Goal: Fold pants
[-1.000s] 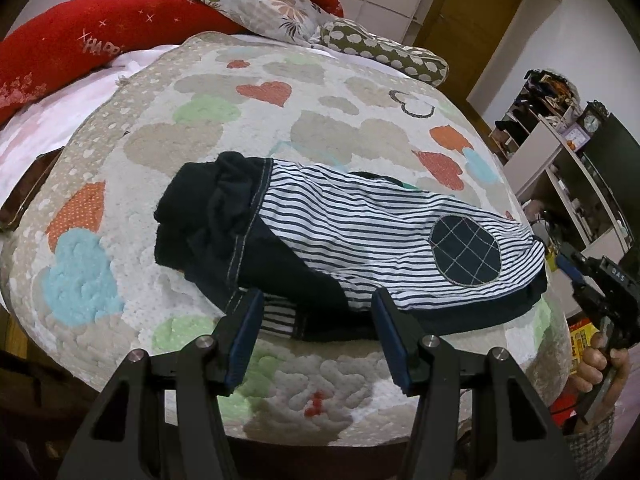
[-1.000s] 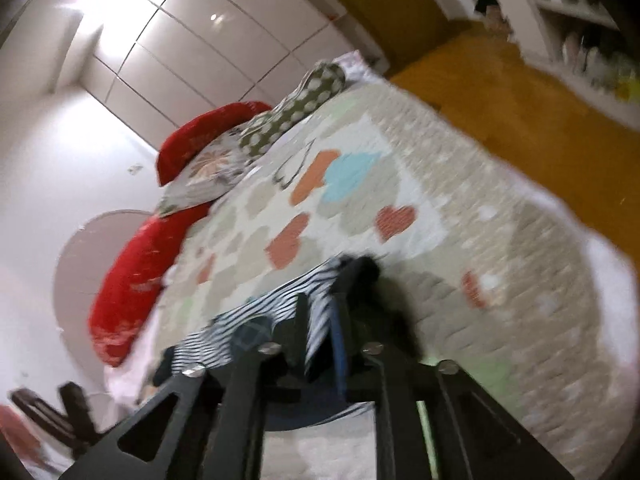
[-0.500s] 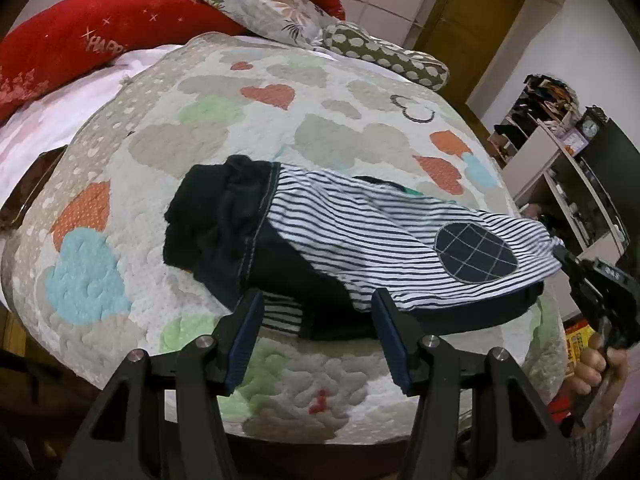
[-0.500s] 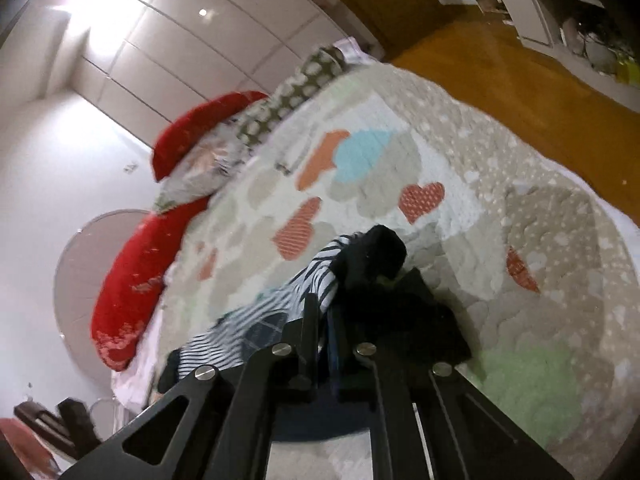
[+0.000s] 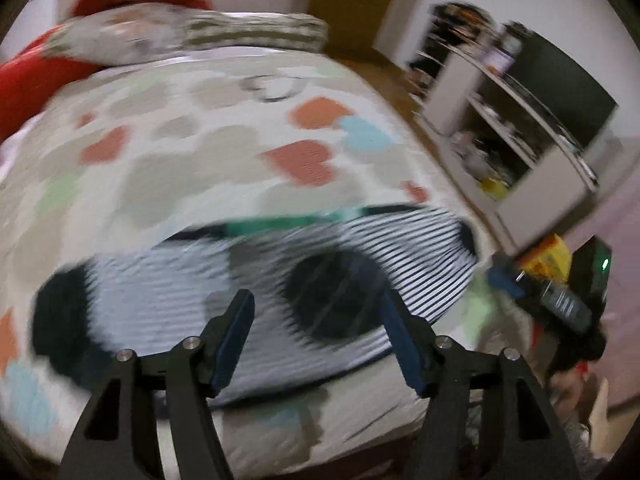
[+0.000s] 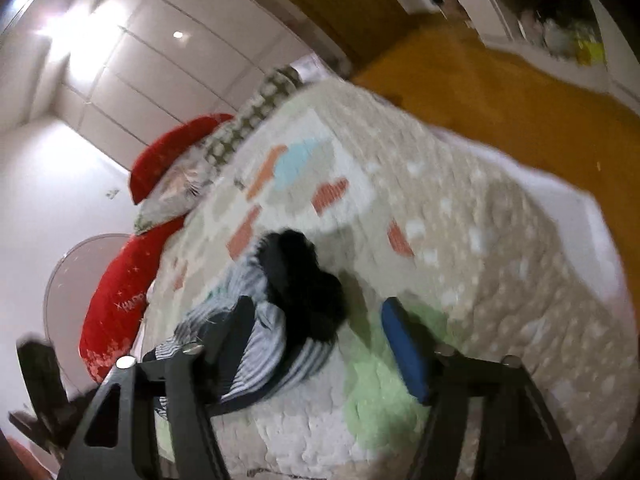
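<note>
The striped pants [image 5: 168, 300] with dark cuffs and a round dark knee patch [image 5: 336, 292] lie across the heart-patterned quilt [image 5: 200, 152] near the bed's front edge. My left gripper [image 5: 320, 332] is open and empty, just above the pants near the patch. The view is blurred. In the right wrist view the pants [image 6: 264, 340] lie bunched, dark end [image 6: 308, 280] up. My right gripper [image 6: 320, 340] is open and empty at that end, left finger over the striped cloth. It also shows in the left wrist view [image 5: 532, 288] at the right, beside the pants' end.
Red and patterned pillows [image 5: 132, 28] line the head of the bed. White shelves [image 5: 516, 132] and a dark screen stand to the right across a wooden floor [image 6: 500, 92]. The bed's edge drops off in front of both grippers.
My right gripper was shut on the pants' dark end and has now opened, letting it go. My left gripper has swung to the right along the pants, towards the knee patch.
</note>
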`<state>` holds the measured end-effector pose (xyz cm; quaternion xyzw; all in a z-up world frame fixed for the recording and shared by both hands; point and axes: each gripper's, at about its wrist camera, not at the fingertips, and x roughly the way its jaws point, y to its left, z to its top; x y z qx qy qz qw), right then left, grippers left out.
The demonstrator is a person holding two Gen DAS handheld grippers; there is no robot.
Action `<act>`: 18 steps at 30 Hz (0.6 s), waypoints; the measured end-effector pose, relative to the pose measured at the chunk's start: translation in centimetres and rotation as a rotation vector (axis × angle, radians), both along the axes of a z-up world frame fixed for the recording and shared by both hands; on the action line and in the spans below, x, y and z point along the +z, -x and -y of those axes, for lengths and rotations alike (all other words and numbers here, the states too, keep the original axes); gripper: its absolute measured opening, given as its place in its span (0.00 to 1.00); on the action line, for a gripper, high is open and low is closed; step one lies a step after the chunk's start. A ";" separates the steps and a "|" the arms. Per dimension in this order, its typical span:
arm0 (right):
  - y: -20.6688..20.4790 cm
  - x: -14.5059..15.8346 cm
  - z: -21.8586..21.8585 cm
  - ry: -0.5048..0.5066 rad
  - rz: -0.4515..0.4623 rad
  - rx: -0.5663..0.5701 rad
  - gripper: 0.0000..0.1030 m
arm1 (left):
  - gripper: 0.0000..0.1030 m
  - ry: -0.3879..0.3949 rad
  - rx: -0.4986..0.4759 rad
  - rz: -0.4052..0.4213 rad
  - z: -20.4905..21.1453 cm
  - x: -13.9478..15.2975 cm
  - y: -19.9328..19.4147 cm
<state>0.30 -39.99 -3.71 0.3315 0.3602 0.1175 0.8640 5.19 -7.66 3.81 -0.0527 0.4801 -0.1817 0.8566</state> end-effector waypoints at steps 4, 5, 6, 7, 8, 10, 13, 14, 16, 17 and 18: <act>-0.8 0.2 -1.3 0.065 0.011 0.059 0.70 | 0.70 0.032 -0.127 -0.054 6.6 -0.3 -4.7; -1.2 0.0 -1.7 0.078 0.007 0.072 0.70 | 0.71 0.028 -0.170 -0.074 8.5 -0.6 -5.9; -1.4 -0.2 -1.9 0.085 0.001 0.080 0.70 | 0.71 0.019 -0.209 -0.099 10.4 -1.2 -7.0; -1.6 -0.4 -2.1 0.091 -0.004 0.085 0.70 | 0.71 0.005 -0.252 -0.131 12.4 -1.9 -8.1; -1.9 -0.6 -2.3 0.098 -0.010 0.092 0.70 | 0.71 -0.009 -0.275 -0.148 13.5 -2.5 -8.7; -2.1 -1.0 -2.7 0.132 -0.006 0.104 0.70 | 0.71 -0.045 -0.308 -0.164 15.9 -3.8 -9.9; -2.4 -1.1 -3.8 0.191 0.011 0.125 0.70 | 0.71 -0.114 -0.385 -0.212 18.8 -6.2 -10.5; -2.5 -1.2 -4.0 0.203 0.015 0.135 0.62 | 0.71 -0.133 -0.398 -0.229 19.4 -7.0 -10.5; -2.9 -1.5 -4.4 0.210 0.010 0.161 0.21 | 0.57 -0.174 -0.424 -0.244 20.0 -8.0 -10.1; -3.3 -1.8 -4.3 0.193 -0.006 0.177 0.20 | 0.35 -0.218 -0.412 -0.203 20.0 -8.0 -9.7; -3.3 -1.8 -4.1 0.168 -0.009 0.172 0.19 | 0.30 -0.199 -0.419 -0.196 19.5 -7.6 -9.6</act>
